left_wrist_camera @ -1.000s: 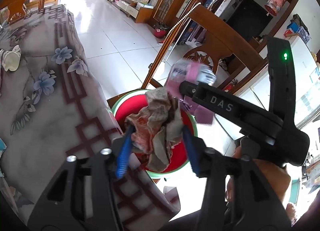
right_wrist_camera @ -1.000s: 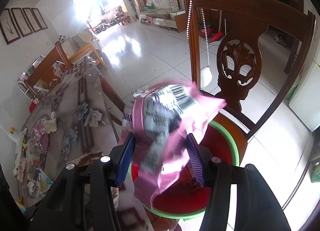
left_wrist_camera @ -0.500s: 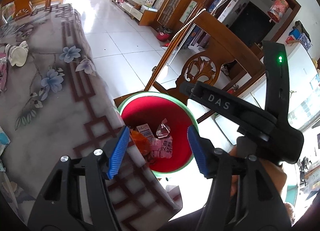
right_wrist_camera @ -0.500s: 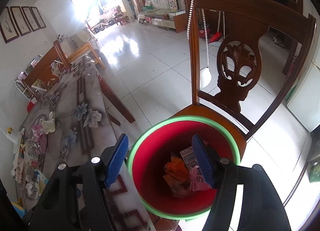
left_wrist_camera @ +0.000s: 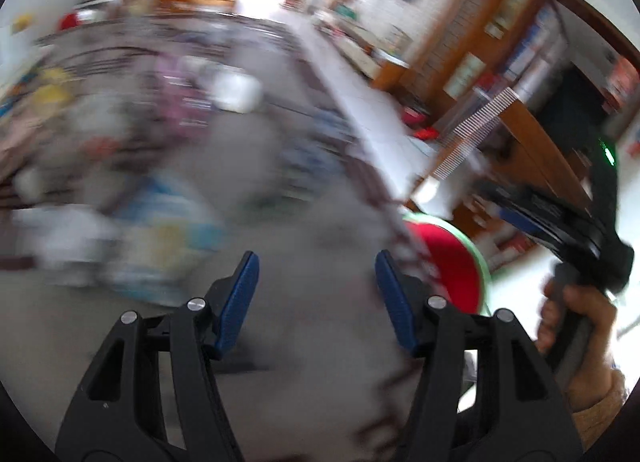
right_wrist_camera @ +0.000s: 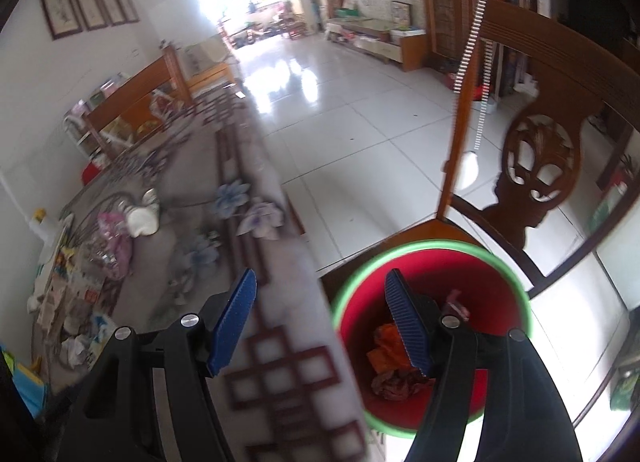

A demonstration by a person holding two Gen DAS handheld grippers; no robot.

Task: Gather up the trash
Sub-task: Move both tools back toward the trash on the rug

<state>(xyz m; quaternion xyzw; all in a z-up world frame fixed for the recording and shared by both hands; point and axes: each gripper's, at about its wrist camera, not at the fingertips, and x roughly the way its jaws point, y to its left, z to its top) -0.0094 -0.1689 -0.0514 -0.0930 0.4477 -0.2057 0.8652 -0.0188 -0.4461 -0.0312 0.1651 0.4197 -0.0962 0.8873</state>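
A red bin with a green rim [right_wrist_camera: 472,252] stands on a wooden chair seat beside the table and holds crumpled wrappers [right_wrist_camera: 394,378]. It also shows in the blurred left wrist view [left_wrist_camera: 460,262]. My right gripper [right_wrist_camera: 320,322] is open and empty, over the table edge and the bin's left rim. My left gripper [left_wrist_camera: 316,298] is open and empty above the tablecloth, left of the bin. Loose trash lies on the far left of the table: a pink wrapper [right_wrist_camera: 114,240], a white piece [right_wrist_camera: 142,220] and scattered papers [right_wrist_camera: 76,326].
The table has a grey floral cloth with a brown lattice border [right_wrist_camera: 276,378]. A carved wooden chair back [right_wrist_camera: 536,158] rises behind the bin, with a bead string [right_wrist_camera: 468,46] hanging on it. White tiled floor [right_wrist_camera: 360,122] lies beyond. The right gripper's body [left_wrist_camera: 560,218] shows in the left wrist view.
Both grippers let go of their trash over the bin a second ago and now stand open. Both have since swung left toward the table, the left one fast enough to blur.
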